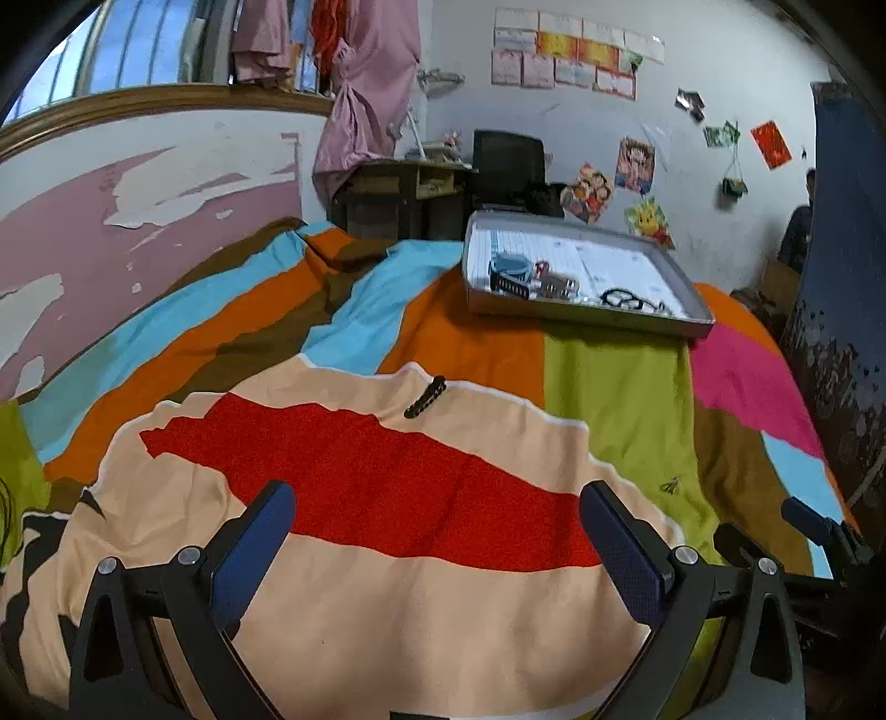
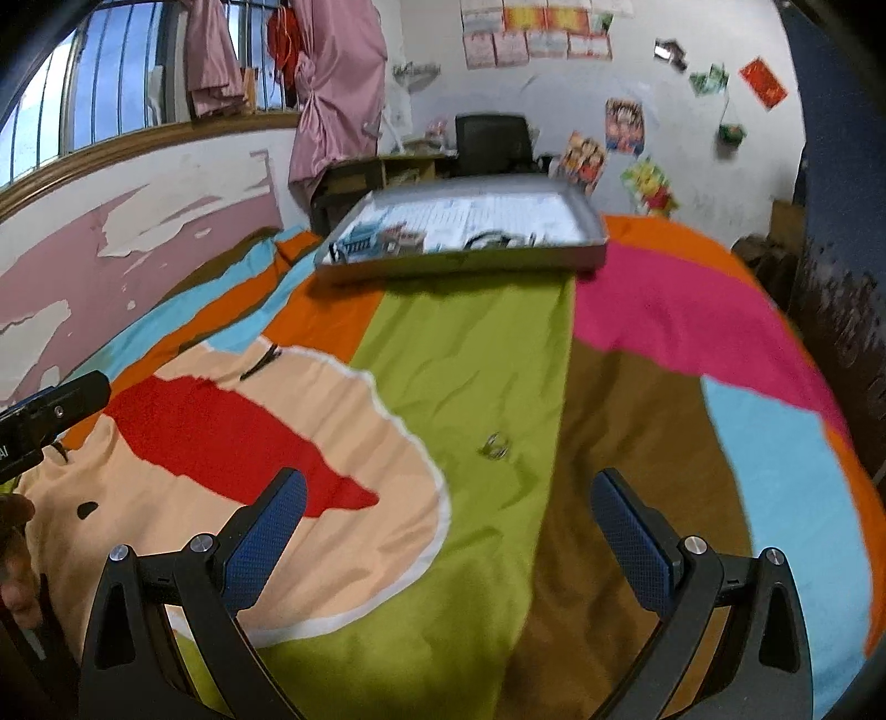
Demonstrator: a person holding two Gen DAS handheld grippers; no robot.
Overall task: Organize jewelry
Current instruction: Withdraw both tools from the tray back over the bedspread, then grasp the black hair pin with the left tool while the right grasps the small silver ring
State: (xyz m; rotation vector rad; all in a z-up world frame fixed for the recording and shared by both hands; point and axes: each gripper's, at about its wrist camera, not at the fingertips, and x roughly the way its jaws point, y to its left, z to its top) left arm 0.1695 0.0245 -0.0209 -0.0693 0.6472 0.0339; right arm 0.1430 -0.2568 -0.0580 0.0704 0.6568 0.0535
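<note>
Nearest in each wrist view are the grippers: the left gripper (image 1: 437, 545) has its jaws wide apart with nothing between them, its blue pads (image 1: 252, 545) hovering over the red and peach patch of the bedspread (image 1: 614, 399), and the right gripper (image 2: 448, 540) likewise has its jaws spread and empty, over the green and brown stripes. In the right wrist view the dark body of the left gripper juts in from the left edge, with part of a hand (image 2: 14, 545) below it. Just ahead of the right gripper, on the green stripe, lies a small silver ring (image 2: 494, 445), apart from both fingers; the left wrist view shows the same small item (image 1: 671, 484) off to the right of its right finger. Farther on, at the far rim of the peach patch, a black hair clip (image 1: 425, 396) lies flat on the cloth. Beyond that, a shallow grey tray (image 1: 587, 318) rests on the bed across the orange and green stripes, lined with white paper; along its near side sit a blue band (image 1: 512, 266), a black comb-like clip (image 1: 510, 285), some silvery pieces (image 1: 556, 285) and a black looped bracelet (image 1: 626, 299). Past the bed stand a wooden desk (image 1: 398, 183) and a black chair (image 1: 506, 155), with a knotted pink curtain (image 1: 365, 111) and posters (image 1: 576, 52) on the white wall.
</note>
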